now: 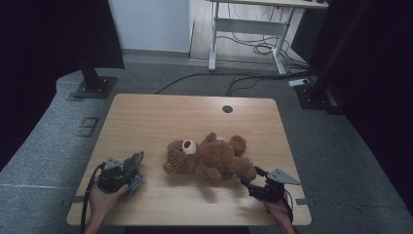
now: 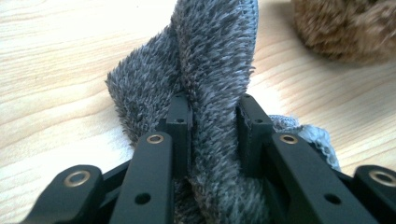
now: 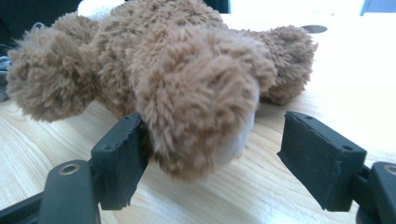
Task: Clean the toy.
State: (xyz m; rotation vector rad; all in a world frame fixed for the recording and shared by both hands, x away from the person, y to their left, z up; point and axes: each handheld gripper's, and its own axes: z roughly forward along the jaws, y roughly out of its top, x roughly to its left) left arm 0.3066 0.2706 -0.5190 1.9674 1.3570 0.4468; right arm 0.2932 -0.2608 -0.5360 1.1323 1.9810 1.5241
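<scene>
High view: at the left, the left claw (image 1: 132,171) is resting low on the worktop (image 1: 146,117), clamping a grey fleecy cloth (image 1: 136,181); the left gripper view is showing the cloth (image 2: 210,88) pinched upright between the two pads, with its loose end trailing onto the wood. At centre, the brown teddy bear (image 1: 209,158) is lying on its side, well apart from the cloth. At the right, the right claw (image 1: 253,178) is sitting at the bear's near leg. The right gripper view is showing that leg (image 3: 201,107) between spread jaws: one pad is brushing the fur, the other is standing clear, so nothing is gripped. Judging from this, the cloth is secured, while grasping the bear and bringing the two together are remaining. The fibre detail and pad contact are legible in the gripper views; the overall layout is legible from above.
</scene>
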